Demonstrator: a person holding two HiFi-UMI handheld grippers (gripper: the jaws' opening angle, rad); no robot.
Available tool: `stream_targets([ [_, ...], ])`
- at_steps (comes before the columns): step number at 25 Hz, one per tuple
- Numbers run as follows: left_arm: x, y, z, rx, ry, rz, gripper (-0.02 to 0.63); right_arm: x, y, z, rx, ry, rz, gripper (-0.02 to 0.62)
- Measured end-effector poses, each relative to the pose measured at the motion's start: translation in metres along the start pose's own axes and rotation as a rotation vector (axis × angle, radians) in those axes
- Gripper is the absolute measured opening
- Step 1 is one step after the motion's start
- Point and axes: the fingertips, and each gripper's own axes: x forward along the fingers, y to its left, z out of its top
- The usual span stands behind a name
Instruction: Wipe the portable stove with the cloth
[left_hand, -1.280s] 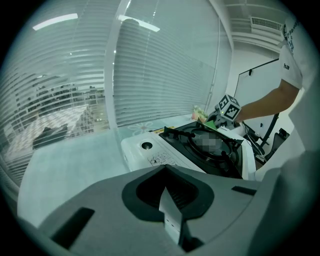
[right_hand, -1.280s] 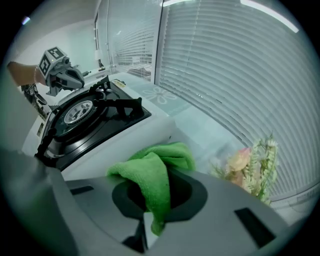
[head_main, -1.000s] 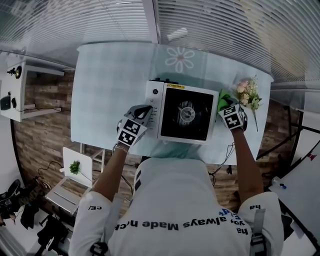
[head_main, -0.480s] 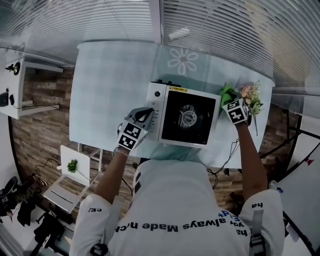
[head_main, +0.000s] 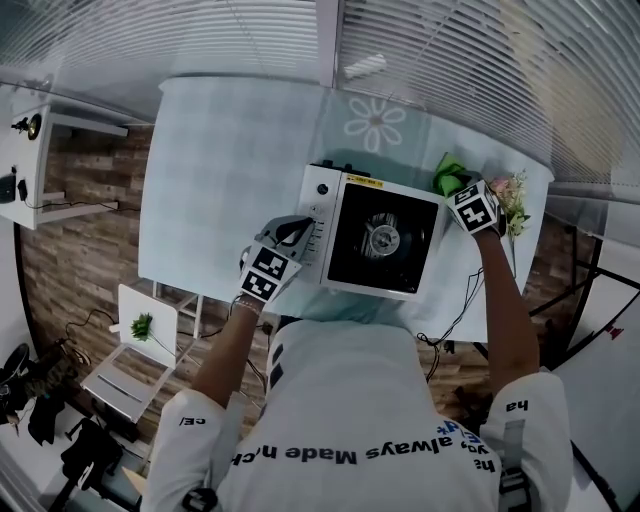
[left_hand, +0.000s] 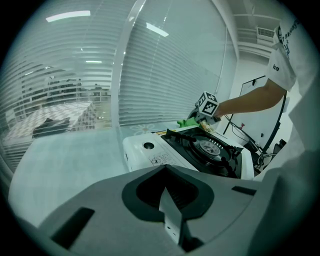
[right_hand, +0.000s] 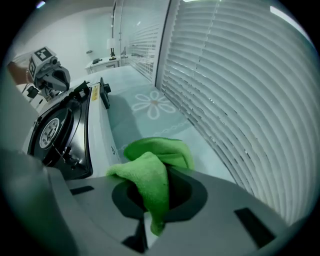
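Observation:
The portable stove (head_main: 375, 240) is white with a black burner top and stands on the pale table (head_main: 230, 150). My right gripper (head_main: 462, 195) is at the stove's far right corner, shut on the green cloth (head_main: 448, 176). In the right gripper view the cloth (right_hand: 152, 175) bunches out of the jaws beside the stove (right_hand: 65, 132). My left gripper (head_main: 288, 235) rests by the stove's left side near the knob panel. Its jaws are shut with nothing between them. The left gripper view shows the stove (left_hand: 200, 150) ahead, with the cloth (left_hand: 187, 121) beyond it.
A small bunch of flowers (head_main: 513, 192) lies at the table's right edge, just beyond my right gripper. A daisy print (head_main: 372, 122) marks the tablecloth behind the stove. Window blinds (right_hand: 240, 90) run along the far side. A white chair (head_main: 135, 340) stands left of the person.
My right gripper has carried the green cloth away from me along the stove's right side to its far corner. The left gripper has stayed at the stove's left side.

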Motion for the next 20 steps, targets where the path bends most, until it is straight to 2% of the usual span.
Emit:
stream_targets([
  [6, 0.000, 0.000, 0.000, -0.014, -0.011, 0.000, 0.012, 0.007, 0.009, 0.008, -0.012, 0.023, 0.102, 0.026],
  [12, 0.000, 0.000, 0.000, -0.020, -0.016, 0.002, 0.012, 0.018, 0.040, 0.048, -0.055, 0.012, 0.212, 0.026],
  [20, 0.000, 0.000, 0.001, -0.020, -0.025, 0.005, 0.012, 0.029, 0.076, 0.095, -0.092, -0.009, 0.293, 0.026],
])
